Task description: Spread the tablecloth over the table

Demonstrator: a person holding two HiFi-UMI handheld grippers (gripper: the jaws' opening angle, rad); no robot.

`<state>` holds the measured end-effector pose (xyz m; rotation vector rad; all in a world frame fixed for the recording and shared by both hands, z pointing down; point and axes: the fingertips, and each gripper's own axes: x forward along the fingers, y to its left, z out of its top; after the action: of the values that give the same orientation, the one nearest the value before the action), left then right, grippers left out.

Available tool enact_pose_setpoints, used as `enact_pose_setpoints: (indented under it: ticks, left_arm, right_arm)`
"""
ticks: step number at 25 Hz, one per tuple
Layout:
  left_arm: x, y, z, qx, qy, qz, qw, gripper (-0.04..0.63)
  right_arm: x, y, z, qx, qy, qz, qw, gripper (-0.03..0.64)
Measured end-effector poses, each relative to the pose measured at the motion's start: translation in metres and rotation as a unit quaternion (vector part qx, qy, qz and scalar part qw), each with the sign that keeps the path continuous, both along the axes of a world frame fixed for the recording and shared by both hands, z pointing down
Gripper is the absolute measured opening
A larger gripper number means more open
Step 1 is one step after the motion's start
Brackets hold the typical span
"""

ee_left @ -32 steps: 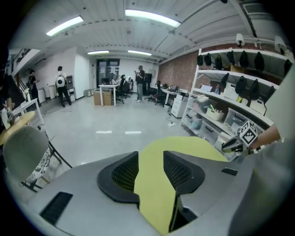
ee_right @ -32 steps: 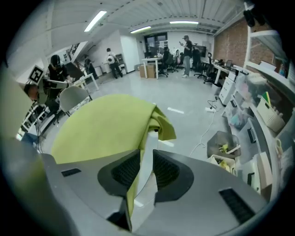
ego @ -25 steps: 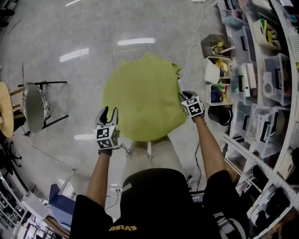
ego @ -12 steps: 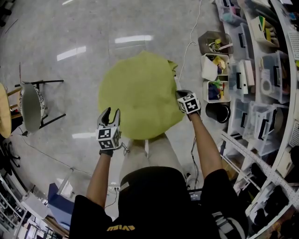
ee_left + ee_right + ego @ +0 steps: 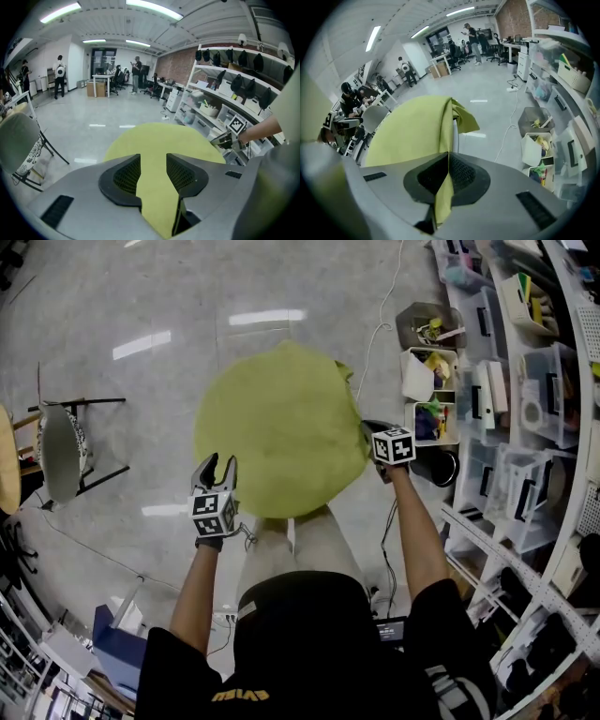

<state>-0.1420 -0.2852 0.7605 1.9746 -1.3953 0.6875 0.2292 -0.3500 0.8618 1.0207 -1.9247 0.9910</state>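
Observation:
A yellow-green tablecloth [image 5: 281, 427] lies over a round table in front of me, with a bunched fold at its far right edge. My right gripper [image 5: 372, 433] is shut on the cloth's right edge; in the right gripper view a strip of cloth [image 5: 412, 126] is pinched between the closed jaws [image 5: 448, 174]. At the cloth's near left edge, my left gripper [image 5: 216, 465] stands open. In the left gripper view the cloth [image 5: 154, 140] runs down between the parted jaws [image 5: 153, 176], and the pads do not press on it.
A folding chair [image 5: 61, 451] stands on the floor at the left. Shelves with plastic bins [image 5: 525, 381] line the right side, with open bins [image 5: 436, 371] and a black bucket [image 5: 439, 470] on the floor beside the table. A white cable [image 5: 384, 334] runs across the floor.
The right gripper's jaws have shut on the cloth's right edge, and the gripper has rolled and shifted slightly right. The left gripper has barely moved.

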Motion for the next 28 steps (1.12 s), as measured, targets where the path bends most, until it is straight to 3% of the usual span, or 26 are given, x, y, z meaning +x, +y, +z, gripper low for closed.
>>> enact_pose_setpoints:
  ticks: [14,24,28]
  left_arm:
    - [0.013,-0.003,-0.003,0.001,-0.002,0.008,1.0,0.184]
    - [0.015,-0.005,-0.01,0.009,-0.001,0.005,0.9999,0.184]
    - [0.014,-0.005,-0.016,0.017,0.001,0.001,0.9998,0.184]
  right_arm:
    - [0.112,-0.022,-0.023,0.03,0.066,0.084,0.994,0.006]
    - [0.12,-0.063,-0.037,0.054,0.12,0.049,0.99,0.006]
    - [0.126,-0.063,-0.035,0.056,0.125,0.087,0.987,0.028]
